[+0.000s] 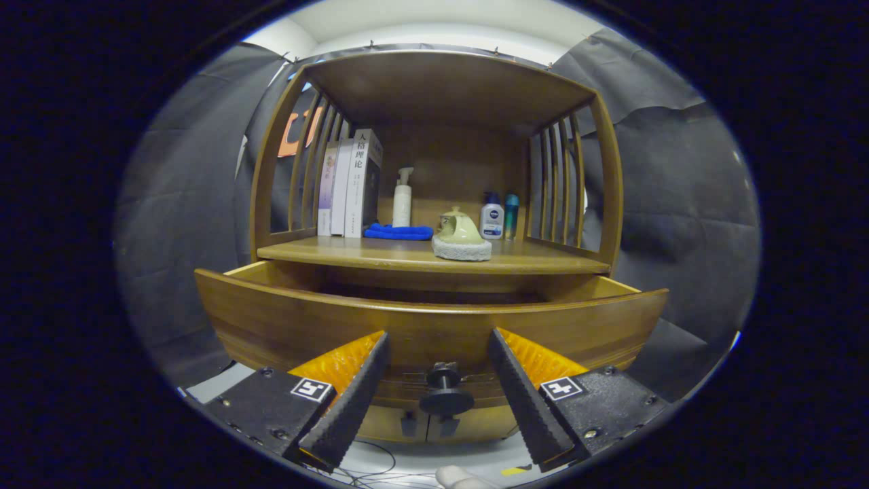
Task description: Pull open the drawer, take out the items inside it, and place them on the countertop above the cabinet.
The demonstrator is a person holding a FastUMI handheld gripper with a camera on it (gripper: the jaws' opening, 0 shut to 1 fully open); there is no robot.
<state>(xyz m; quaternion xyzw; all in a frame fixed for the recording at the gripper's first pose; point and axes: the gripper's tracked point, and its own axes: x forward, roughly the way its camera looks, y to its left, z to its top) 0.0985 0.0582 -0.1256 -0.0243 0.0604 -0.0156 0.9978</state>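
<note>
The claw (pixel 438 397) is spread apart, its fingers flanking the knob (pixel 445 394) without touching it. The drawer (pixel 428 326) is pulled partly out below the worktop (pixel 380 254), so step one looks done; its contents are hidden behind the front panel. Its long axis runs left-right, front facing the claw

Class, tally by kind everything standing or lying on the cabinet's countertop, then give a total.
Books: 3
Bottles: 3 (pump bottle, white bottle, teal bottle)
Blue cloth: 1
Teapot on its pad: 2
Total: 9
The tongs stand open around the drawer knob.
</note>
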